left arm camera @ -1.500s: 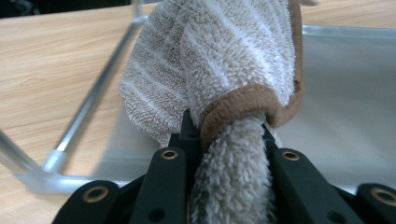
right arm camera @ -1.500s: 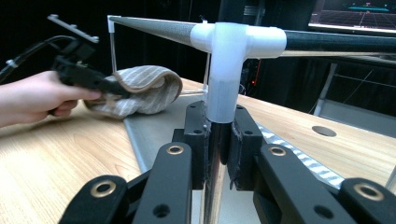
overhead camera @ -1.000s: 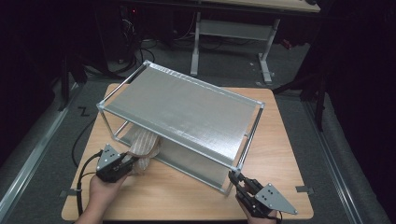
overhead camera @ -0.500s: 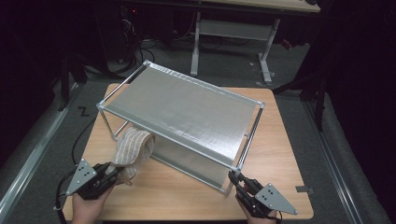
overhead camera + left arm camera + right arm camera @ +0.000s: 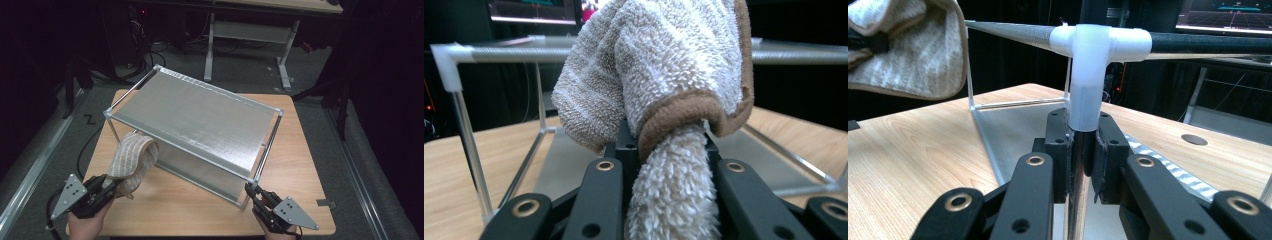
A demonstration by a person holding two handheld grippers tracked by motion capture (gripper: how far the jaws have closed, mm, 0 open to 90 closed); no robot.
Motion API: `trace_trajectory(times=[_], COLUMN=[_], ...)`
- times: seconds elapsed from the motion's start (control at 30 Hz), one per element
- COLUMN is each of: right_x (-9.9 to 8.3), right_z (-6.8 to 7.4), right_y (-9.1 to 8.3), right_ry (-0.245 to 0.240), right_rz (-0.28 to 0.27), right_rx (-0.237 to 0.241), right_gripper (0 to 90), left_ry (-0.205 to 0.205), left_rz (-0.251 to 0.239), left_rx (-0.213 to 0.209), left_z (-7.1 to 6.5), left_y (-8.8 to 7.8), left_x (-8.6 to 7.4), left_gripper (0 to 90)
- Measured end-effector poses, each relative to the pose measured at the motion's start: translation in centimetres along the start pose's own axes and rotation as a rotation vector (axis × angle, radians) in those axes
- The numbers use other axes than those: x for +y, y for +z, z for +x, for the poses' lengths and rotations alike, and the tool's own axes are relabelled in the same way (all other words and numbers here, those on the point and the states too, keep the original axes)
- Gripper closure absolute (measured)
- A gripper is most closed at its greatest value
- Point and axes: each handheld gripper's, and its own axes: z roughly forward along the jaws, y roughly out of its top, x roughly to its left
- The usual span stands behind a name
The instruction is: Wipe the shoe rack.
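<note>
Your left gripper [image 5: 107, 189] clamped on a striped beige towel [image 5: 131, 159] bunched just ahead of its jaws, your right gripper [image 5: 256, 196] pinched narrow on the rack's corner post [image 5: 1079, 165], metal shelf rack [image 5: 200, 117] beyond both.

Towel [image 5: 674, 75]: looped terry cloth, rough, beige with a smoother brown hem. Rack [image 5: 200, 117]: shelf of matt, finely textured grey sheet; glossy metal posts [image 5: 1075, 200]; white plastic corner joints [image 5: 1093, 55] (smooth, faintly satin). Table [image 5: 310, 165]: pale, smooth wood-grain top.
</note>
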Motion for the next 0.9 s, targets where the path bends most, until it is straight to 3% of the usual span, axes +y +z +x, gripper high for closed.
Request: trace_trajectory(times=[0.1,0.53,0.9], right_x=[0.0,0.0,0.0], right_z=[0.0,0.1,0.1], right_y=[0.0,0.0,0.0], right_ry=[-0.003,-0.006,-0.007], right_rz=[-0.002,-0.001,-0.001], right_rx=[-0.003,-0.005,-0.006], right_gripper=[80.2,79.8,79.8], left_ry=[-0.012,0.008,0.022], left_rz=[-0.045,-0.126,-0.202], left_rx=[0.000,0.006,0.004], left_z=[-0.1,-0.5,0.0], left_y=[-0.4,-0.3,2.4], left_x=[0.5,2.8,5.8], left_gripper=[73.9,73.7,73.3])
